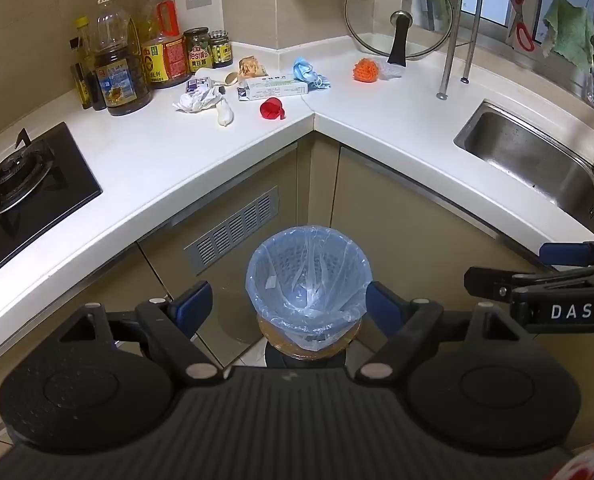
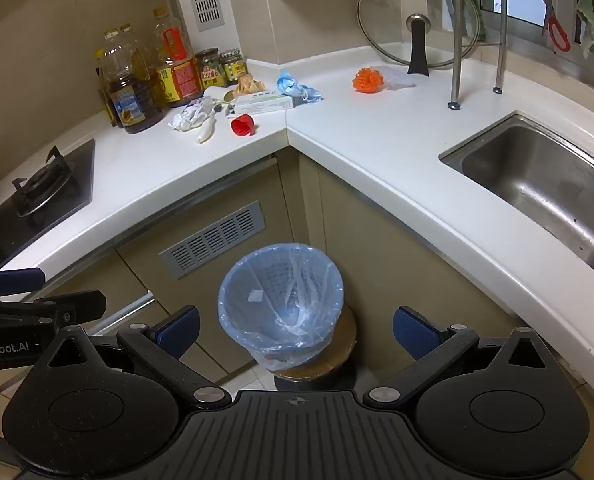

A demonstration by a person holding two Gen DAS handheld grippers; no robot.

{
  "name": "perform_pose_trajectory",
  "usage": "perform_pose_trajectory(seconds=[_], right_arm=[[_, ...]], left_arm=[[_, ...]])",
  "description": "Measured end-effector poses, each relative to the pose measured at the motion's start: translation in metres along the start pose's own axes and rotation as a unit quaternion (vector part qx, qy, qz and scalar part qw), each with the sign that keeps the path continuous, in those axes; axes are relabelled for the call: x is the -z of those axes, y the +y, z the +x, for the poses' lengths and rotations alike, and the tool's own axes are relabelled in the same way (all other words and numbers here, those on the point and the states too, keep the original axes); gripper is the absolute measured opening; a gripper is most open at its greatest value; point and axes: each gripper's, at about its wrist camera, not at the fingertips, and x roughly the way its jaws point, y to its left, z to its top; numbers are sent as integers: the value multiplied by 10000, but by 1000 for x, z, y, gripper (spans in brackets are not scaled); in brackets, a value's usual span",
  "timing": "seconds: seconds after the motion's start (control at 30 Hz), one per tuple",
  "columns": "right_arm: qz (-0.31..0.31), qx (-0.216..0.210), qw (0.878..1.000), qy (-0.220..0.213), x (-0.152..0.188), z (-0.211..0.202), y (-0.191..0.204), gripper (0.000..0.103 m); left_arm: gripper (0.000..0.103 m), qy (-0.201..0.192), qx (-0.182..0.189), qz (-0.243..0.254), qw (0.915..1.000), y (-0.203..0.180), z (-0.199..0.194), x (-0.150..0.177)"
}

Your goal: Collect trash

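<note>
A bin with a blue liner (image 1: 253, 280) (image 2: 225, 300) stands on the floor in the cabinet corner, below both grippers. My left gripper (image 1: 289, 306) is open and holds nothing; my right gripper (image 2: 297, 330) is open and holds nothing too. They hover side by side above the bin. On the white counter's far corner lie crumpled white paper (image 1: 197, 100) (image 2: 189, 117), a red cup (image 1: 272, 109) (image 2: 242, 125), a flat carton (image 1: 275, 89), a blue face mask (image 1: 307, 72) (image 2: 295, 86), a brown wrapper (image 1: 252, 67) and an orange mesh ball (image 1: 366, 70) (image 2: 368, 80).
Oil bottles and jars (image 1: 117, 72) stand at the back left beside a gas hob (image 1: 21, 184). A steel sink (image 1: 537, 160) is at the right. A glass lid (image 1: 397, 16) leans on the wall near a rack pole (image 1: 451, 40). Scissors and a green cloth hang by the window.
</note>
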Motion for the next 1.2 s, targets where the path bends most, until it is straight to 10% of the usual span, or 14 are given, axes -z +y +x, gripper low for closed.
perform_pose_trajectory(seconds=[1.2], right_arm=[[-16,15,10000,1,-2,0,-6,103]], left_arm=[[82,33,7,-18,10000,0,0,0]])
